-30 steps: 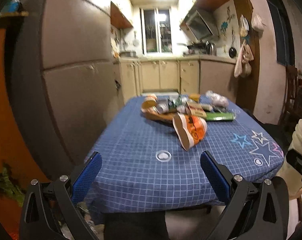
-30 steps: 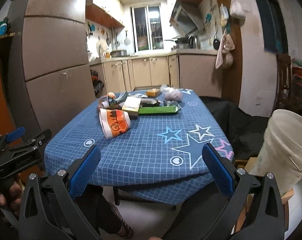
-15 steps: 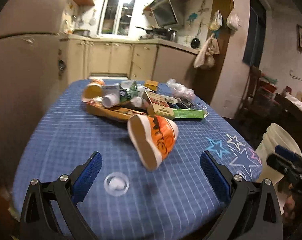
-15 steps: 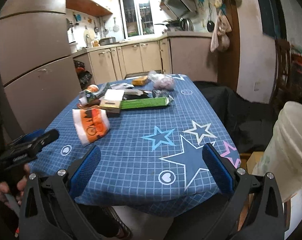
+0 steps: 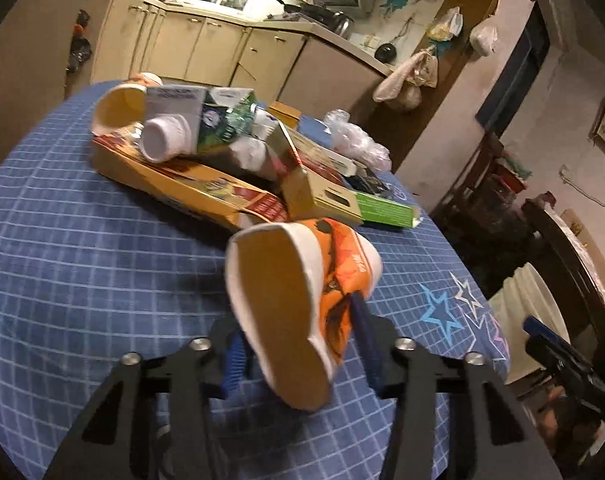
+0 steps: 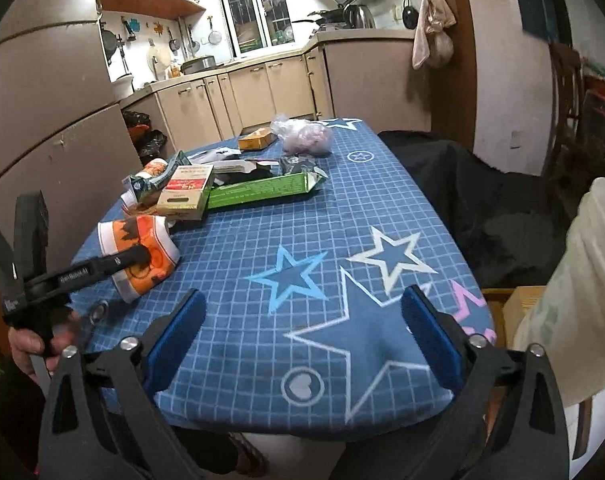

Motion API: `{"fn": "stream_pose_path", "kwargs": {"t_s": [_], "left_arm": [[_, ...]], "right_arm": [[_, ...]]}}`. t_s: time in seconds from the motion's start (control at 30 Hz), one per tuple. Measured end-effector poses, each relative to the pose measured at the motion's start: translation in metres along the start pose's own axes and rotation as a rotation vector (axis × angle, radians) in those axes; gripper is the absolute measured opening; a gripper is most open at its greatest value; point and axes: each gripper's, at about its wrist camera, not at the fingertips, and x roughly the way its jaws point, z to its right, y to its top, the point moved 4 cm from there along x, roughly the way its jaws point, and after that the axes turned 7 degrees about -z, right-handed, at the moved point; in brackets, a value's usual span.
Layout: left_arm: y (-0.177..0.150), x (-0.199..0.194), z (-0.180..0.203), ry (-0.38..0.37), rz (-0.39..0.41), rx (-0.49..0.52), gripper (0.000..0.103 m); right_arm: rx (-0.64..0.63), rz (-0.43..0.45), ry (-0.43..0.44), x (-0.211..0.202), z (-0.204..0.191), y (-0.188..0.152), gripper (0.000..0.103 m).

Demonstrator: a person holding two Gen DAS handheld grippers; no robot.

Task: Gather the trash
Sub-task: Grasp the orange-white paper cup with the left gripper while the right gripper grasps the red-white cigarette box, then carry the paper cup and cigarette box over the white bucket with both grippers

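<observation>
An orange and white paper cup [image 5: 302, 304] lies squashed on its side on the blue checked tablecloth [image 5: 82, 264]. My left gripper [image 5: 298, 344] is closed around it, blue pads pressing both sides; the right wrist view shows the same cup [image 6: 142, 256] with that gripper's finger on it. Behind it lies a pile of trash [image 5: 222, 160]: flattened cartons, a green box [image 6: 262, 190], white cups and a plastic bag [image 6: 306, 138]. My right gripper [image 6: 302, 344] is open and empty over the table's near right edge.
A pale plastic bucket [image 6: 574, 320] stands to the right of the table, also in the left wrist view [image 5: 530, 312]. A dark-covered chair [image 6: 482, 200] sits beside the table. Kitchen cabinets [image 6: 262, 92] line the back wall. A small clear lid [image 6: 99, 312] lies near the table's left edge.
My left gripper has moved forward over the table and closed on the orange cup. My right gripper has moved closer over the table edge and stays open.
</observation>
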Motion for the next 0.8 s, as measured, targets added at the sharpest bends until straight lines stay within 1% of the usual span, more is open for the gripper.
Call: {"fn": "stream_pose_path", "kwargs": {"t_s": [0.03, 0.07, 0.13, 0.17, 0.2, 0.23, 0.33, 0.37, 0.47, 0.53, 0.63, 0.67, 0.73, 0.8], "left_arm": [[-0.001, 0.001, 0.002, -0.012, -0.008, 0.008, 0.033], [-0.001, 0.002, 0.004, -0.02, -0.01, 0.011, 0.029], [-0.003, 0.002, 0.007, -0.04, -0.011, 0.016, 0.023], [-0.003, 0.002, 0.008, -0.044, -0.006, 0.019, 0.021], [-0.003, 0.001, 0.009, -0.044, 0.001, 0.022, 0.019], [-0.003, -0.001, 0.011, -0.045, 0.013, 0.024, 0.017], [-0.005, -0.013, 0.012, -0.047, 0.056, 0.015, 0.015], [-0.006, -0.017, 0.011, -0.044, 0.066, 0.009, 0.015], [-0.012, -0.043, 0.004, -0.025, 0.121, -0.02, 0.015], [-0.018, -0.066, -0.001, 0.007, 0.165, -0.029, 0.015], [-0.025, -0.095, -0.012, 0.053, 0.212, -0.05, 0.015], [-0.026, -0.103, -0.015, 0.063, 0.223, -0.051, 0.015], [-0.03, -0.118, -0.02, 0.101, 0.248, -0.041, 0.015], [-0.032, -0.128, -0.025, 0.121, 0.262, -0.039, 0.015]], "right_arm": [[-0.01, 0.004, 0.006, 0.001, 0.0, 0.004, 0.088], [-0.019, 0.006, 0.011, 0.002, -0.001, 0.007, 0.087], [-0.052, 0.006, 0.018, 0.005, -0.004, 0.014, 0.077], [-0.08, 0.0, 0.021, 0.008, -0.007, 0.018, 0.074], [-0.1, -0.006, 0.024, 0.012, -0.01, 0.022, 0.068], [-0.114, -0.012, 0.025, 0.015, -0.012, 0.025, 0.064], [-0.144, -0.029, 0.044, 0.026, -0.019, 0.036, 0.055], [-0.154, -0.032, 0.052, 0.029, -0.022, 0.04, 0.055], [-0.202, -0.044, 0.103, 0.043, -0.045, 0.057, 0.055], [-0.209, -0.058, 0.166, 0.054, -0.062, 0.067, 0.055], [-0.217, -0.086, 0.223, 0.074, -0.088, 0.079, 0.055], [-0.222, -0.094, 0.232, 0.084, -0.098, 0.083, 0.058], [-0.216, -0.104, 0.235, 0.097, -0.109, 0.089, 0.074], [-0.201, -0.111, 0.241, 0.112, -0.12, 0.095, 0.077]]}}
